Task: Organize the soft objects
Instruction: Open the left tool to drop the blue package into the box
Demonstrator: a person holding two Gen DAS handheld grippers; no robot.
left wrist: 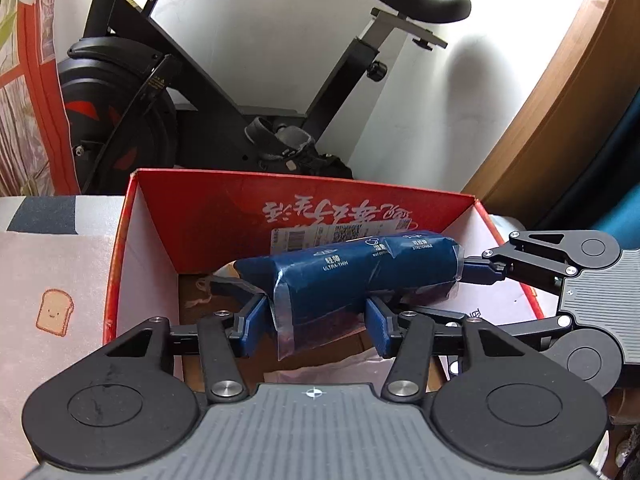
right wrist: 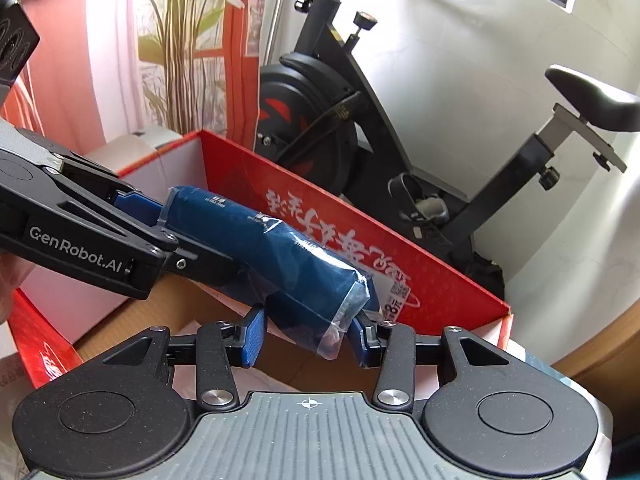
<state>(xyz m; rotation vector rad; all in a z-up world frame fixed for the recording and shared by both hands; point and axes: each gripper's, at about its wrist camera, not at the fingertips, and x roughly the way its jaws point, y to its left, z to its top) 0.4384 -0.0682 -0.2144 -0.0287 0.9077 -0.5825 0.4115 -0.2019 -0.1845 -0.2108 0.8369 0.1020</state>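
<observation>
A soft dark-blue package (left wrist: pixel 348 276) in clear plastic wrap hangs lengthwise over the open red cardboard box (left wrist: pixel 256 196). My left gripper (left wrist: pixel 316 330) is shut on the package's near left part, with a blue pad against each side. My right gripper (left wrist: pixel 486 270) comes in from the right and pinches the package's right end. In the right wrist view the package (right wrist: pixel 280 252) slants across the box (right wrist: pixel 400 264). There my right gripper (right wrist: pixel 308 338) clamps its wrapped lower end, and my left gripper (right wrist: pixel 160 216) grips the upper end. The box floor shows brown cardboard and some clear plastic.
A black exercise bike (left wrist: pixel 192 92) stands right behind the box against the white wall. A pale mat with a toast drawing (left wrist: pixel 54 312) lies left of the box. A brown wooden panel (left wrist: pixel 560 112) rises on the right. A potted plant (right wrist: pixel 180 48) stands far left.
</observation>
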